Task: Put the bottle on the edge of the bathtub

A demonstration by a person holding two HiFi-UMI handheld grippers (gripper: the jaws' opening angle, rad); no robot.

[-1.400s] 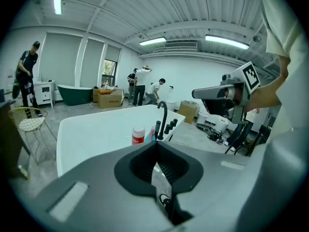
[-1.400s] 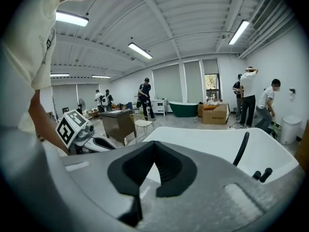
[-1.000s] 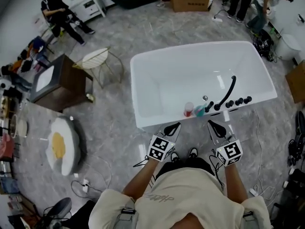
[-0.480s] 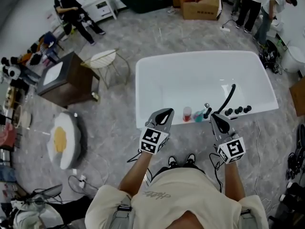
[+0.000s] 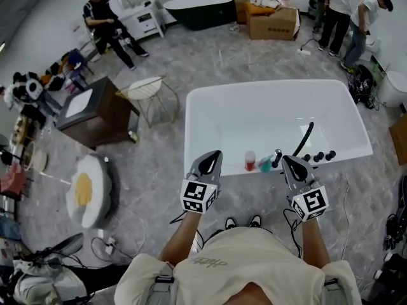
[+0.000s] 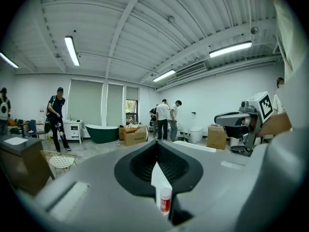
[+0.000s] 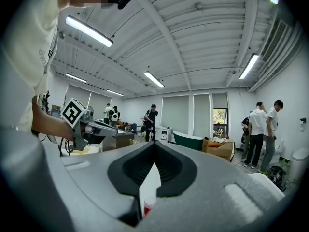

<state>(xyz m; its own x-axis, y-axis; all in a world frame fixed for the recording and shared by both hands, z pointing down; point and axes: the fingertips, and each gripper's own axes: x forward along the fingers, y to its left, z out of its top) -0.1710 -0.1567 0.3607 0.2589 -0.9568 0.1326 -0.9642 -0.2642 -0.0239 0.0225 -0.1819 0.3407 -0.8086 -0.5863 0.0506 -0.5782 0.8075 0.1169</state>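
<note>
1. Grey marbled floor point(image 5: 159, 164) covers a large workshop room. A white bathtub point(image 5: 189, 129) stands in the middle, with a wire chair point(image 5: 143, 88) and a dark cabinet point(image 5: 95, 113) to its left and a dark green tub point(image 5: 200, 8) far behind.
2. On the bathtub's near edge the bottle point(image 5: 250, 161) stands upright, just left of a teal item point(image 5: 266, 164) and a black faucet point(image 5: 305, 138).
3. The left gripper point(image 5: 215, 154) is held out level, left of the bottle. Its jaws are pressed together with nothing between them.
4. The right gripper point(image 5: 287, 161) is level too, right of the bottle, with its jaws likewise closed and empty.
</note>
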